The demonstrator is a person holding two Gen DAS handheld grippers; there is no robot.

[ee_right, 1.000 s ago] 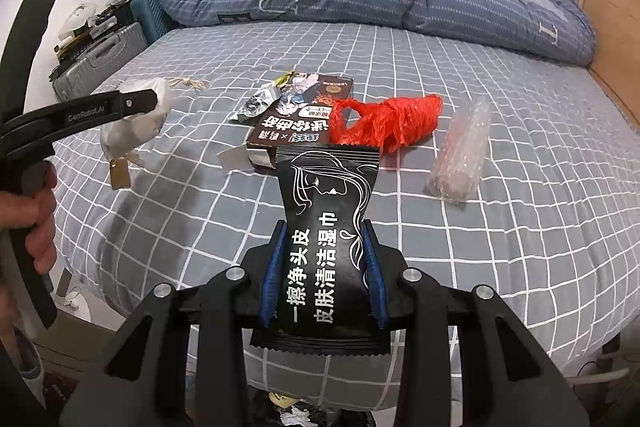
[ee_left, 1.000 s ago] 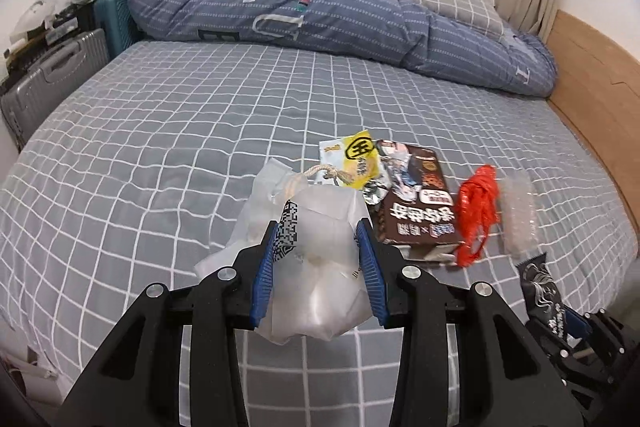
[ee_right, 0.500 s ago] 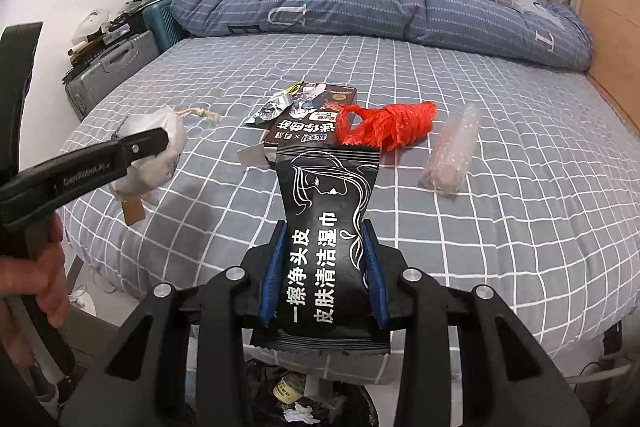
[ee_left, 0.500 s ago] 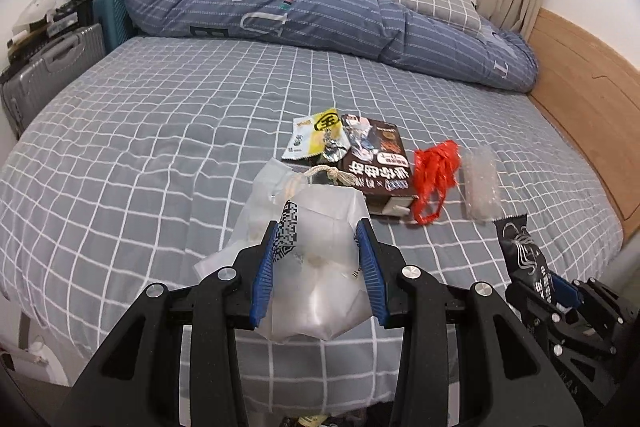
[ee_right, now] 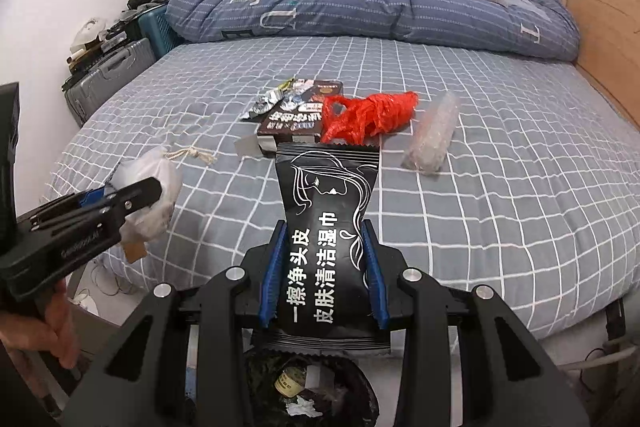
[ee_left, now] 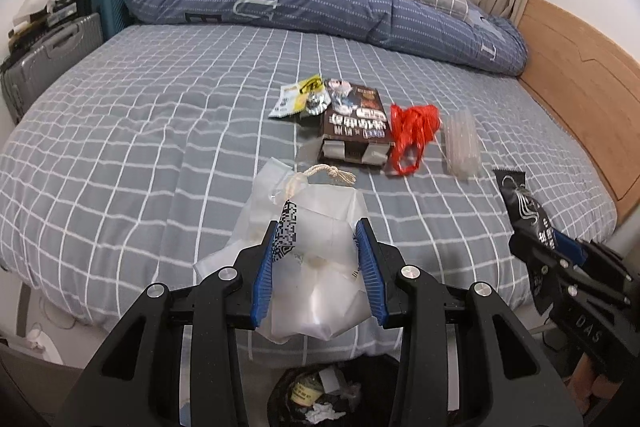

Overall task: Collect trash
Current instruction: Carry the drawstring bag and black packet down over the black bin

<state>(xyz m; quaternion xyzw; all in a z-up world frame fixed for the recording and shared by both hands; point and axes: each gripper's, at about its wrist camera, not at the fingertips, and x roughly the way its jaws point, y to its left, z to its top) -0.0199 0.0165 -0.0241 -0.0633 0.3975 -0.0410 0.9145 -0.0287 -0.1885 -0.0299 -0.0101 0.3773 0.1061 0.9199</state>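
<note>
Bed [ee_left: 160,131]: brown box [ee_left: 356,123], red bag [ee_left: 414,131] beside; bin [ee_left: 332,391] below.

Your 2 wrist cameras look down past their fingers across the bed [ee_left: 160,131], sharing its littered middle.

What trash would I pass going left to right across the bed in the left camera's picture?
Yellow-and-white snack wrapper → dark brown box → red plastic bag → clear plastic packet.
</note>
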